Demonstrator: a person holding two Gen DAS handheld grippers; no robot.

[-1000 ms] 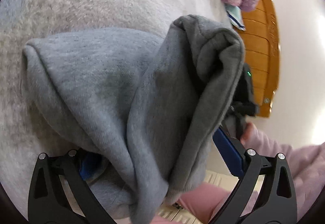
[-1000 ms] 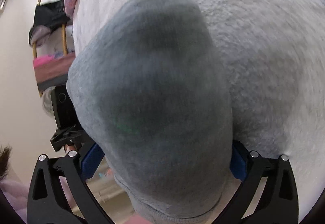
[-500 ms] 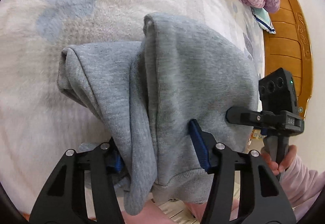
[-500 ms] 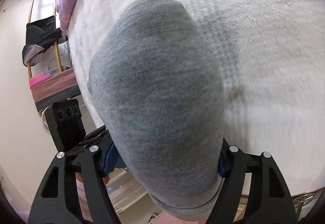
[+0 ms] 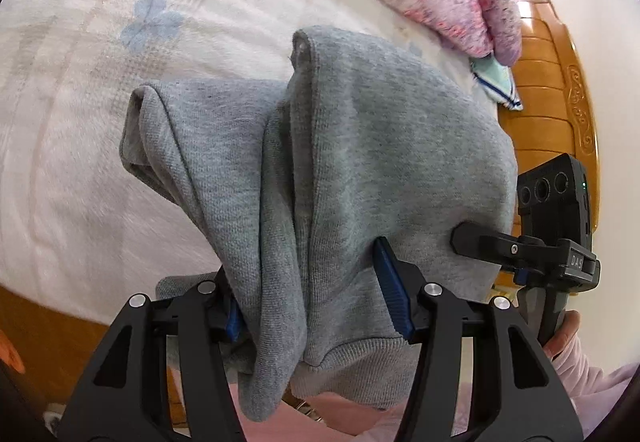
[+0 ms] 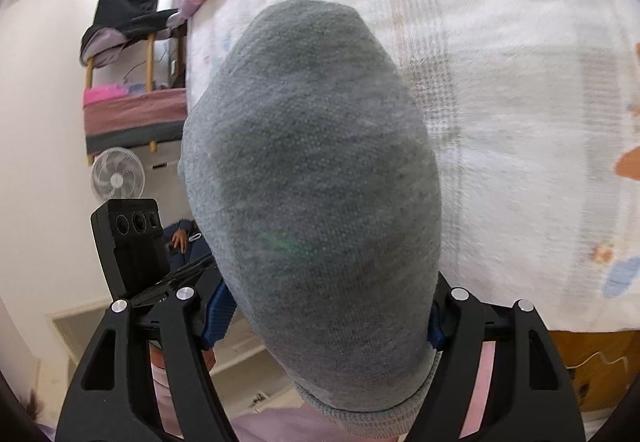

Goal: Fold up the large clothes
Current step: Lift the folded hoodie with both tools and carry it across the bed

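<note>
Sweatshirt [image 5: 360, 169] higher, both tongs clamped.

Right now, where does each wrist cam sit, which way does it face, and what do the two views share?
Left wrist: on the left gripper, facing down across the bed; fingers clamp the grey sweatshirt; right gripper, hand and pink sleeve at right.
Right wrist: on the right gripper, facing down the bed toward a fan; fingers clamp the sweatshirt; left gripper at left.
Shared: sweatshirt, bed, each other's gripper.
</note>
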